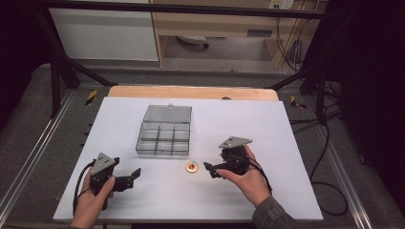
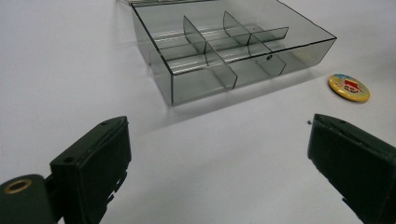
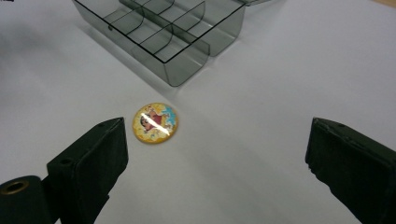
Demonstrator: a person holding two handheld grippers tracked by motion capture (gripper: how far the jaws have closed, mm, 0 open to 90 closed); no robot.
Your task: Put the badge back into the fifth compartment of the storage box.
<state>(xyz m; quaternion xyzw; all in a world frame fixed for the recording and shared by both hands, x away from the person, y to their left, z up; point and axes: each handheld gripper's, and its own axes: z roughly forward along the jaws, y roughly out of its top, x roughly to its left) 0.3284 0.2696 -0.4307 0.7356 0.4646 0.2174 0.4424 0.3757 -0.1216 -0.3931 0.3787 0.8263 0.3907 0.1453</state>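
Observation:
A clear smoky plastic organizer box (image 1: pixel 163 138) with several compartments sits mid-table, its lid (image 1: pixel 168 113) folded open at the back. A round yellow badge (image 1: pixel 192 167) with a red-and-blue picture lies flat just in front of the box's right corner. My right gripper (image 1: pixel 210 170) is open, a little to the right of the badge, jaws pointing left at it. In the right gripper view the badge (image 3: pixel 155 122) lies close to the left jaw. My left gripper (image 1: pixel 134 175) is open at the front left. Its own view shows the box (image 2: pixel 224 46) ahead and the badge (image 2: pixel 349 87) at right.
A white sheet (image 1: pixel 267 133) covers the table, with a wooden edge (image 1: pixel 191 91) showing at the back. Black frame bars and cables stand around the table. Both forearms enter from the bottom edge.

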